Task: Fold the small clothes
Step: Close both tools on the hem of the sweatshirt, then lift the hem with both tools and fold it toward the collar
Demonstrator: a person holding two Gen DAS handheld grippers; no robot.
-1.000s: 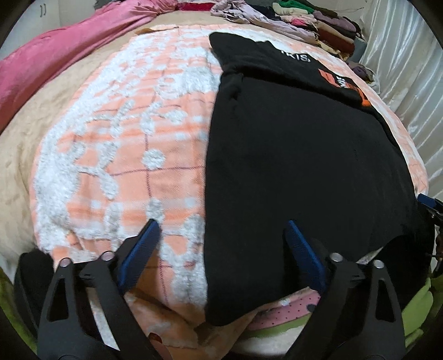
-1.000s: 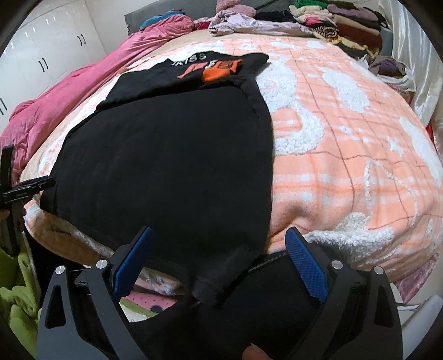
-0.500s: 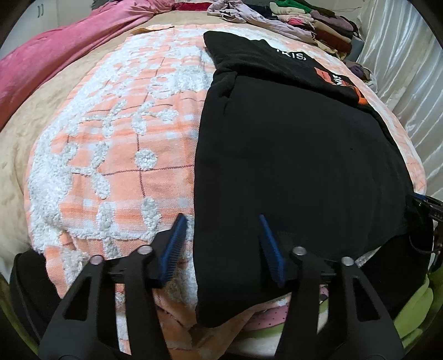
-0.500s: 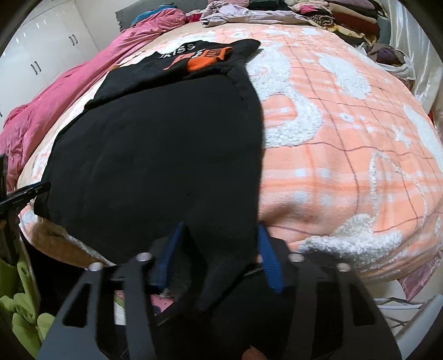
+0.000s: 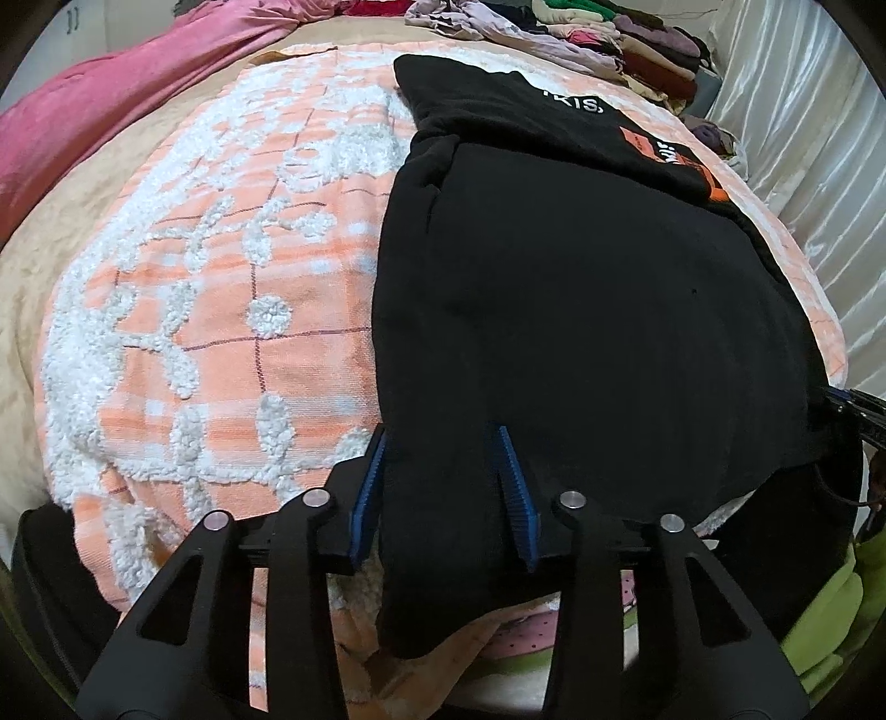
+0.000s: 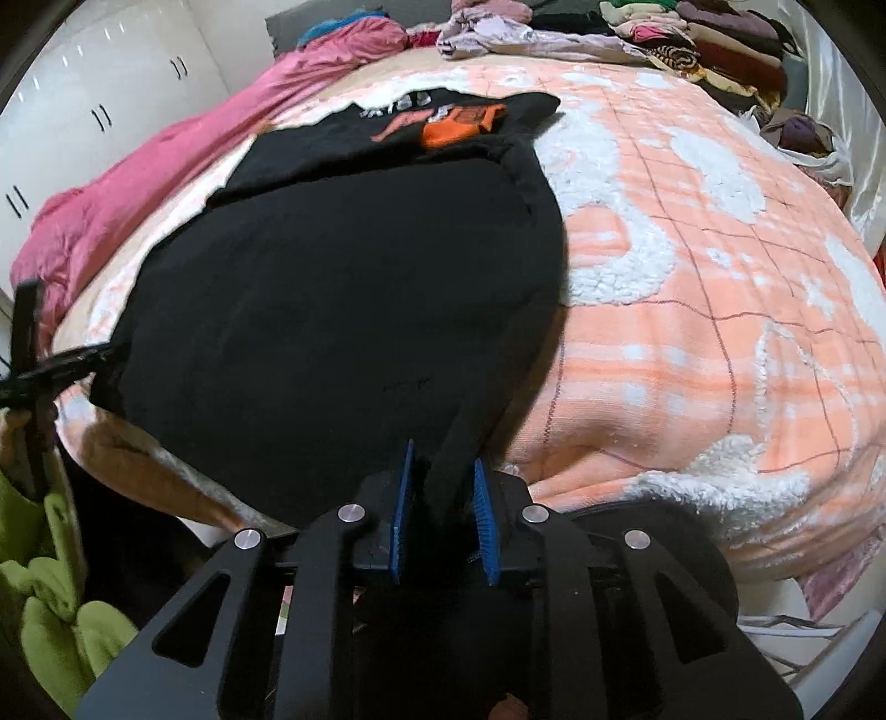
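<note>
A large black garment [image 5: 581,304] lies spread on the peach and white blanket [image 5: 221,332], its near edge hanging over the bed's front. My left gripper [image 5: 440,471] is at its near left corner, jaws closing, blue pads pressing the cloth that fills the gap. My right gripper [image 6: 443,487] is at the near right corner of the garment [image 6: 343,277], jaws closing on a raised, bunched fold. A black piece with orange and white print [image 6: 443,122] lies at the far end.
A pink quilt [image 6: 166,166] runs along the bed's left side. Piled clothes [image 6: 692,44] sit at the far end. White cupboards [image 6: 111,111] stand at left, a pale curtain [image 5: 819,138] at right, and green cloth [image 6: 55,609] below the bed's front.
Both grippers went from wide open to closed onto the garment's near corners. The right corner is now pinched up into a fold. Neither hand has shifted much.
</note>
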